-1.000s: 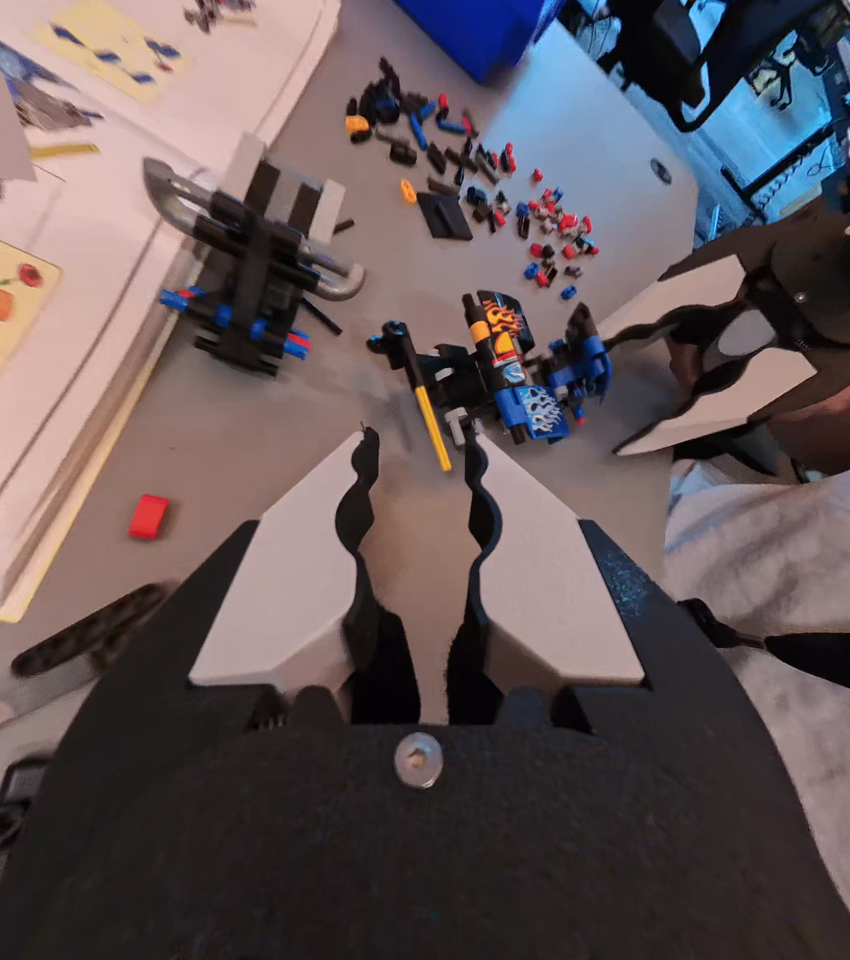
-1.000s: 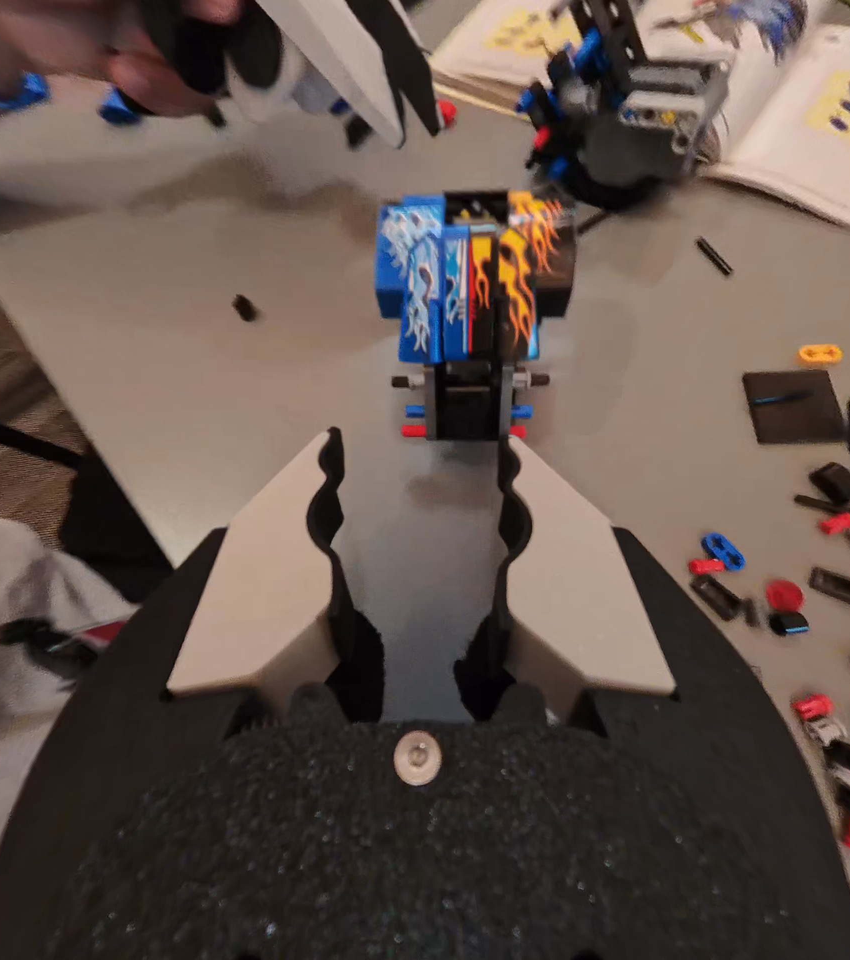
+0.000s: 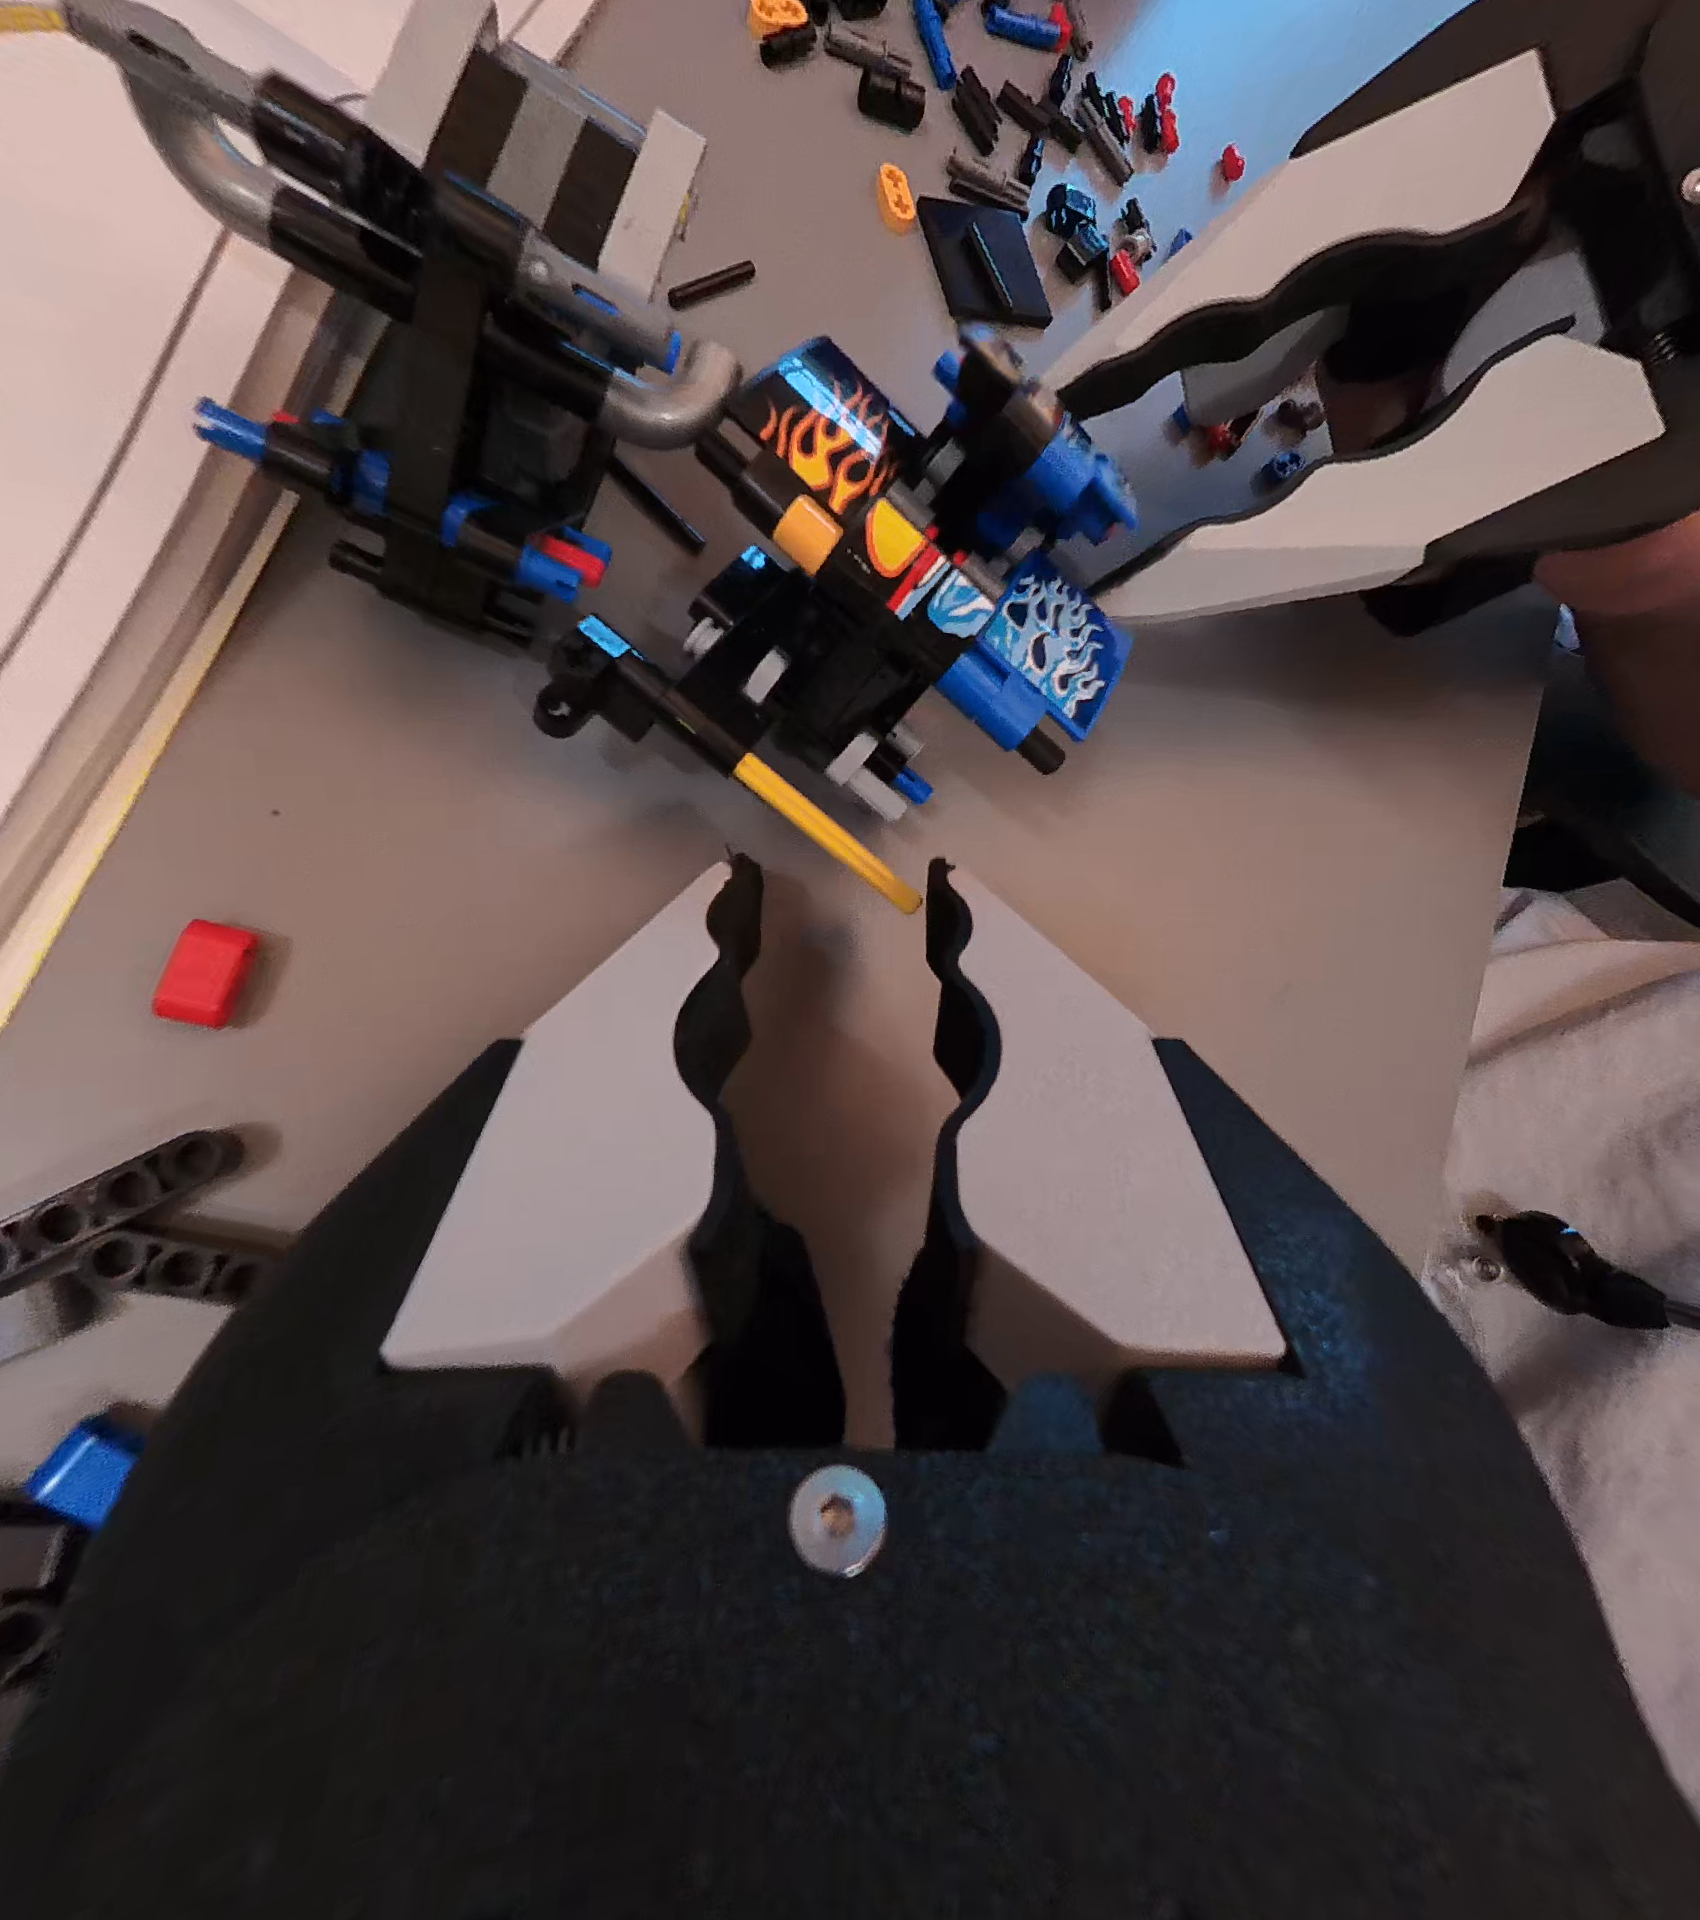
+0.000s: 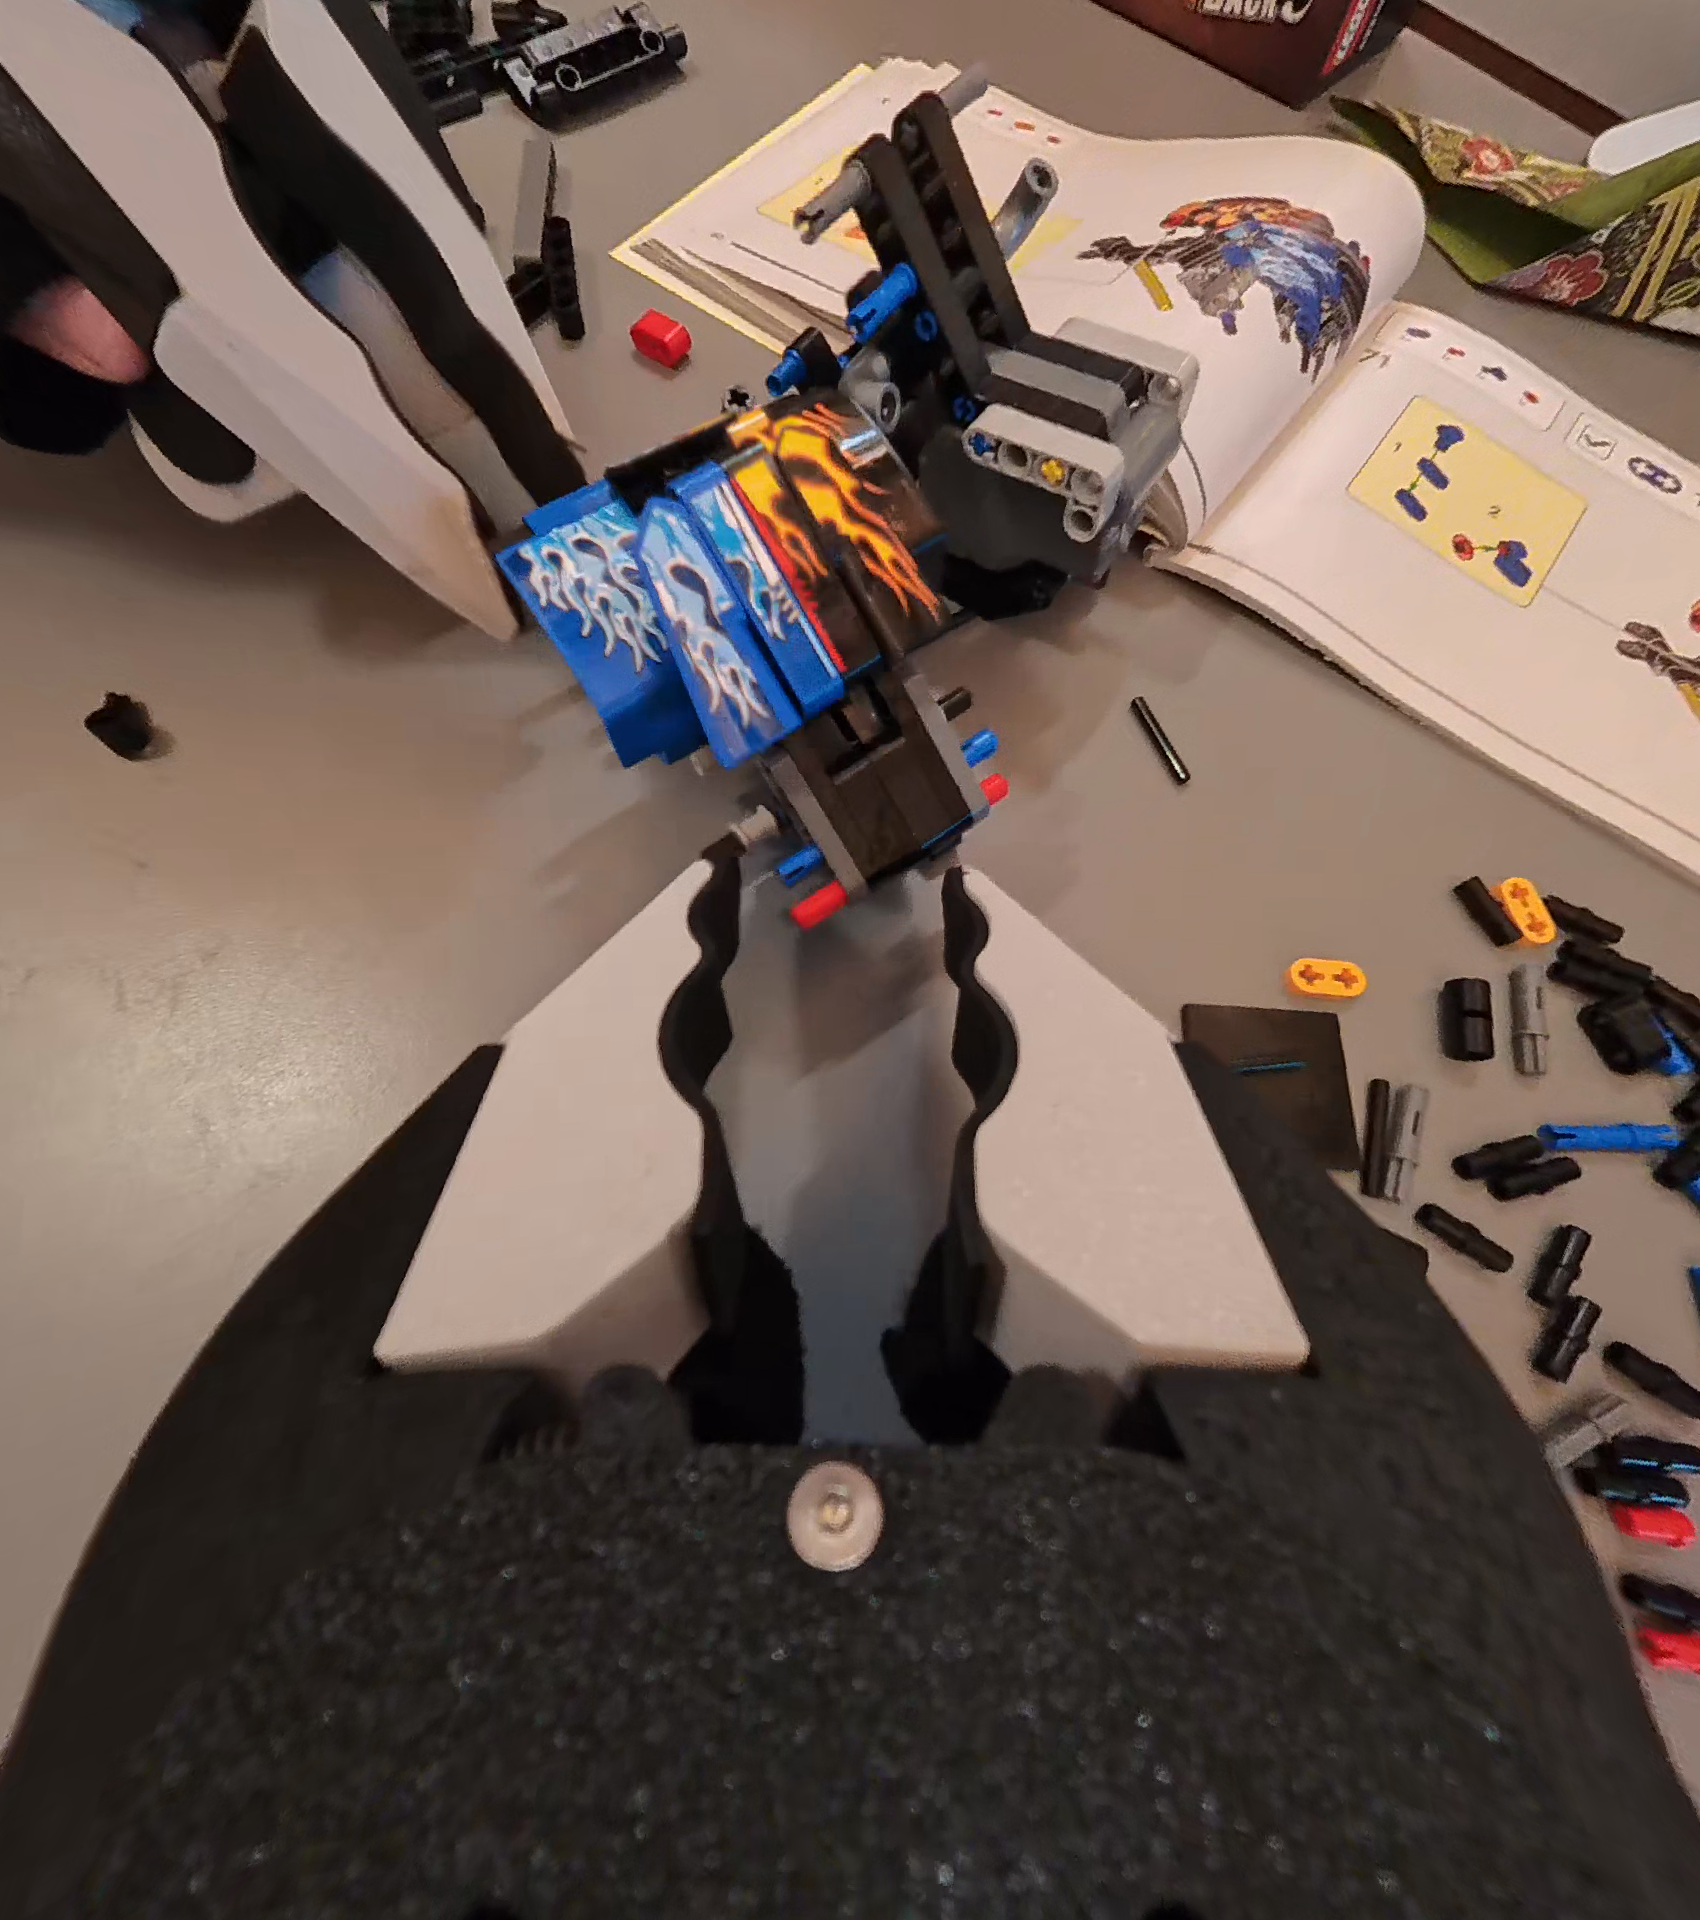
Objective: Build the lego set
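A small lego assembly with orange and blue flame panels (image 3: 887, 561) lies tilted on the grey table, and a yellow axle (image 3: 825, 831) sticks out of it. My right gripper (image 4: 835, 878) is shut on its black base end (image 4: 877, 800), and it also shows in the left wrist view (image 3: 1085, 499). A larger black and grey model (image 3: 472, 416) touches the assembly's flame end, seen too in the right wrist view (image 4: 1033, 436). My left gripper (image 3: 833, 868) is open and empty, with its tips just short of the yellow axle's end. In the right wrist view it (image 4: 534, 520) sits beside the blue panel (image 4: 617, 613).
An open instruction booklet (image 4: 1448, 520) lies behind the model. A pile of loose pins and connectors (image 4: 1656, 1195) and a black flat panel (image 4: 1272, 1070) lie right of my right gripper. A red brick (image 3: 202, 971) and a black beam (image 3: 67, 1226) lie left of my left gripper. The table edge (image 3: 1511, 831) is close. The red brick (image 3: 202, 971) lies some 9 centimeters from my left tips, 15 centimeters from my right tips. My right wrist view (image 4: 655, 324) looks at it from another angle.
The flame assembly has turned and moved up against the black and grey model. My right gripper's jaws have narrowed onto its base. My left gripper has moved closer to the assembly.
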The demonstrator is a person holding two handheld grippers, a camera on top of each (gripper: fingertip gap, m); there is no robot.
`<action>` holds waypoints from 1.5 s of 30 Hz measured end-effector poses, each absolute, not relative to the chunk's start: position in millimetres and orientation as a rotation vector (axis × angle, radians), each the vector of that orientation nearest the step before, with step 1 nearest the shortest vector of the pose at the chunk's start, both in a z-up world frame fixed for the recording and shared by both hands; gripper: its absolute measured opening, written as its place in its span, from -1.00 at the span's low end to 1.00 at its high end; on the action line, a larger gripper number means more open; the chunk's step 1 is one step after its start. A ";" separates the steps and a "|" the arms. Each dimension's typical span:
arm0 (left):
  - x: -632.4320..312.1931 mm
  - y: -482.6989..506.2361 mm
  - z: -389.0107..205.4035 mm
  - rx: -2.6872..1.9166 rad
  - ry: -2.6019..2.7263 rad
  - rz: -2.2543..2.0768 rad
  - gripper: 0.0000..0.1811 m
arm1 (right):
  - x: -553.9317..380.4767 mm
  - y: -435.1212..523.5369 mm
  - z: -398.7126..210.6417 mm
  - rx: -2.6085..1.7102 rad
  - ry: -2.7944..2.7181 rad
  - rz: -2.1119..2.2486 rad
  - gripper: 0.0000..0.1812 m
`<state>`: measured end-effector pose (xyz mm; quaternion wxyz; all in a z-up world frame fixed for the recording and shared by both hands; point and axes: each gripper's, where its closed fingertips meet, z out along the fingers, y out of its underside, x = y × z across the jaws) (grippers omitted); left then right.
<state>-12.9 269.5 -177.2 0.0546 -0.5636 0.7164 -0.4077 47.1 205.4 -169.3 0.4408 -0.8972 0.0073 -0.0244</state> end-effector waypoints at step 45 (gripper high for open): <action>5.8 425.8 -115.0 -1.437 1.624 -0.970 -0.75 | 209.3 99.4 -171.7 -2.182 0.298 -0.264 -0.75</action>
